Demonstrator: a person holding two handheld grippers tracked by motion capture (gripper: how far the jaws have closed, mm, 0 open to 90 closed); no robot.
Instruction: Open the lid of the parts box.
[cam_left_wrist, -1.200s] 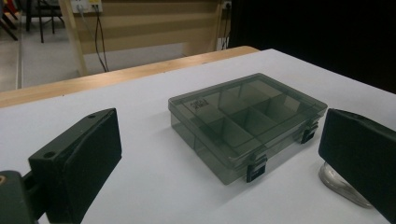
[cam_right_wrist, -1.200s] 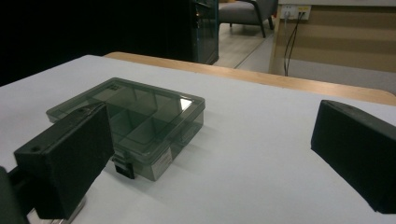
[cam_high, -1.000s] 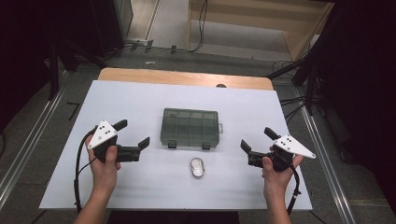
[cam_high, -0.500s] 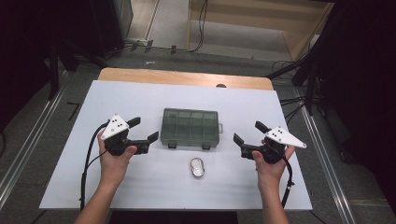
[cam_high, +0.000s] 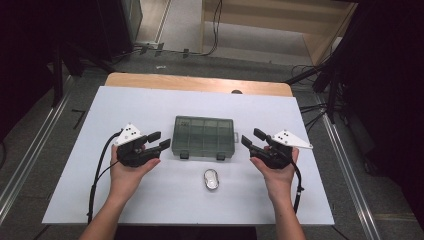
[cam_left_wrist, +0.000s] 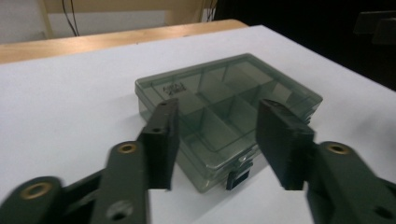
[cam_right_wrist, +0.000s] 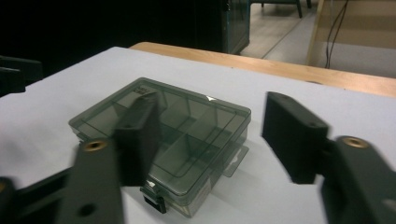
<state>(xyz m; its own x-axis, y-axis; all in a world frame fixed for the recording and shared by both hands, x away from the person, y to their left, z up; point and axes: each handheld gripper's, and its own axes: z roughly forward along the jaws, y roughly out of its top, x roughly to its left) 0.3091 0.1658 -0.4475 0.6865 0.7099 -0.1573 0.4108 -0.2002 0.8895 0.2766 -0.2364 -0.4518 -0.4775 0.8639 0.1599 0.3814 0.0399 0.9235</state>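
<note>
A closed, smoky-grey clear compartment box (cam_high: 204, 136) lies flat in the middle of the white table, its two latches on the near side. My left gripper (cam_high: 159, 141) is open just left of the box's near-left corner and points at it. At the box's right side my right gripper (cam_high: 250, 137) is open too, a short gap away. In the left gripper view the box (cam_left_wrist: 219, 100) lies just beyond the spread jaws of the left gripper (cam_left_wrist: 217, 140). The right gripper view has the box (cam_right_wrist: 187, 123) beyond the parted jaws of the right gripper (cam_right_wrist: 210, 128). Nothing is held.
A small oval silver object (cam_high: 212, 180) lies on the white tabletop (cam_high: 150, 107) in front of the box, between my hands. A wooden strip (cam_high: 195, 84) borders the table's far edge. Cables trail from both grippers toward the near edge.
Both grippers have moved inward and forward to the box's left and right sides. The box and the silver object have not moved.
</note>
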